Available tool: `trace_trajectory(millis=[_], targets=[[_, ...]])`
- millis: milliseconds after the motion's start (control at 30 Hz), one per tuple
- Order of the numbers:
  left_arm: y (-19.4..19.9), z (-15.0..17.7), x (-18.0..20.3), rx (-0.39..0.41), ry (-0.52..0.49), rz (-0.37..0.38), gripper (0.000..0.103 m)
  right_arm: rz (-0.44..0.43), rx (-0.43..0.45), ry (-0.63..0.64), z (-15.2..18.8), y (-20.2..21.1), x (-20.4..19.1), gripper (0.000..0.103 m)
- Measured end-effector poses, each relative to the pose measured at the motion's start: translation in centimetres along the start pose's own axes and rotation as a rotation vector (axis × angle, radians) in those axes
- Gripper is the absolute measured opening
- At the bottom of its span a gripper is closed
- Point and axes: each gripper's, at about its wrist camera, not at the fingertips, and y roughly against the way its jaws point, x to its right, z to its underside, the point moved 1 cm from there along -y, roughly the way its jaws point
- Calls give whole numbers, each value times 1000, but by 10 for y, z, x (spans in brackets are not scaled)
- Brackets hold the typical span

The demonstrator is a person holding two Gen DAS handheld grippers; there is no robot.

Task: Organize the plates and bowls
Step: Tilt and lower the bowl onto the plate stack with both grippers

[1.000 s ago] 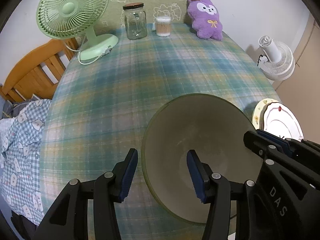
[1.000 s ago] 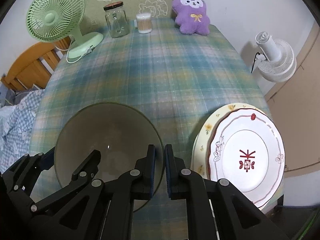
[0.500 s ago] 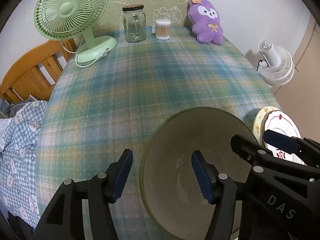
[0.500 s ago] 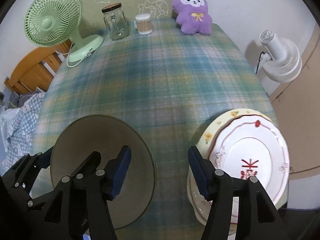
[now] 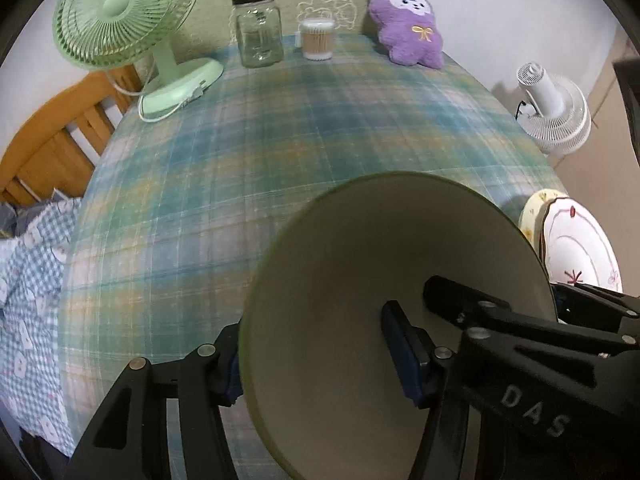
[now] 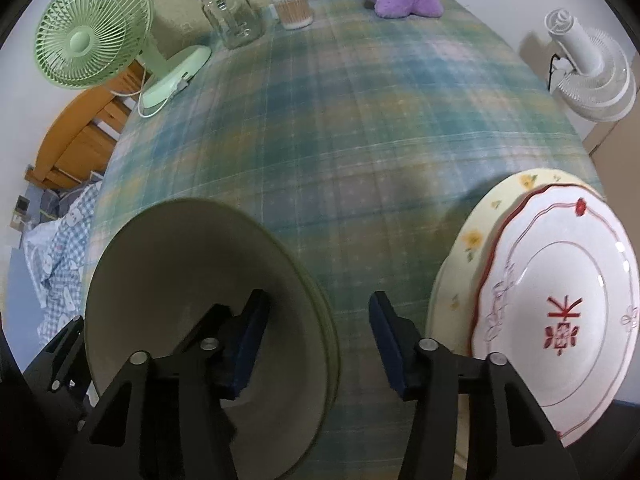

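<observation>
A: Listing item one: olive bowl [image 5: 360, 280], near edge of the table [image 5: 280, 120], toward its left half. Which way does it point?

B: Round, so no long axis. Its mouth tips toward my cameras rather than straight up. My left claw [image 5: 316, 356] straddles its near-left rim, one finger outside, one inside, spread wide and not pinching.

A: Item two?

B: My right claw [image 6: 316, 340], jaws wide, holding nothing. Its left finger sits inside the bowl's right rim; the other hangs over bare cloth between the bowl and the plates.

A: Plates?

B: White plate with red trim [image 6: 560, 320] lying on a cream floral plate [image 6: 472, 240], near right corner, overhanging the edge.

A: Back edge?

B: Green fan [image 5: 120, 20] at the left corner, glass jar [image 5: 258, 32], cotton swab tub [image 5: 318, 38], purple plush [image 5: 408, 24].
</observation>
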Motion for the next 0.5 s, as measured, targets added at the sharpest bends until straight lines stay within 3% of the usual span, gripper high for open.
trace_trajectory(millis=[100, 400, 500], targets=[[0, 1, 1, -7, 2, 21, 57, -21, -7, 20, 0, 0, -5, 40], [8, 0, -6, -39, 57, 72, 56, -3, 7, 27, -1, 12, -11, 40], [19, 1, -5, -13, 59, 68, 56, 0, 22, 28, -1, 23, -13, 41]])
